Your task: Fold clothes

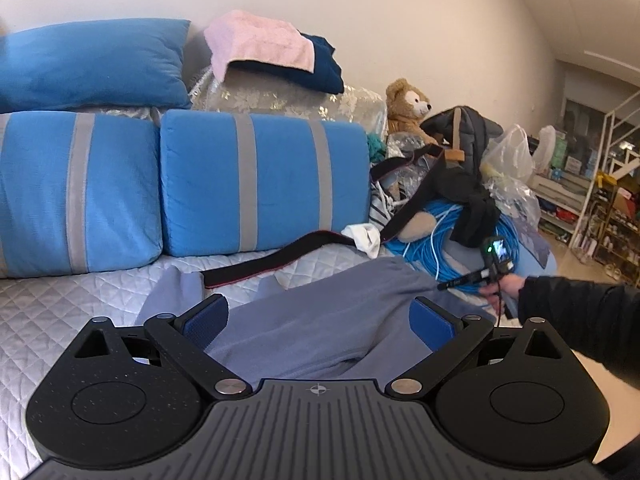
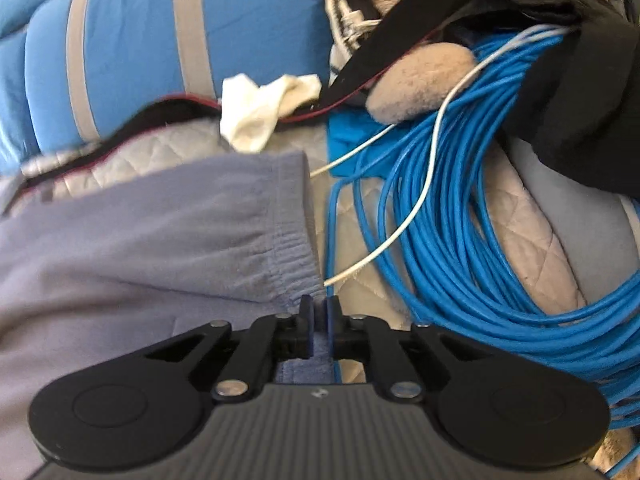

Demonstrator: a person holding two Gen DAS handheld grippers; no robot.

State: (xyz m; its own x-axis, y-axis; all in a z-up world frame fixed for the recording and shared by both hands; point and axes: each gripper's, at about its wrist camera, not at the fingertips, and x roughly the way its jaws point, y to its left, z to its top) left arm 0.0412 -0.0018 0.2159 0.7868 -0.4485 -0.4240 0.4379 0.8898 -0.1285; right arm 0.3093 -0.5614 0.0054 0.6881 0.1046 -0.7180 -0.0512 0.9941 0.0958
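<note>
A grey-blue garment point(image 1: 344, 280) with a ribbed elastic band lies spread on the quilted bed cover point(image 1: 60, 312). My left gripper point(image 1: 318, 308) hovers over its near part, open, blue pads wide apart and nothing pinched between them. In the right wrist view my right gripper point(image 2: 319, 305) is shut on the corner of the garment point(image 2: 160, 232) at its ribbed band. The left wrist view shows a hand in a dark sleeve point(image 1: 580, 316) holding that right gripper point(image 1: 446, 285) at the garment's far right edge.
Blue striped cushions point(image 1: 260, 176) line the back. A black strap point(image 1: 280, 258) and a white sock point(image 2: 256, 112) lie just beyond the garment. A coil of blue cable point(image 2: 460, 216), a plush bear point(image 1: 412, 108), a dark bag point(image 1: 460, 132) and plastic bags crowd the right side.
</note>
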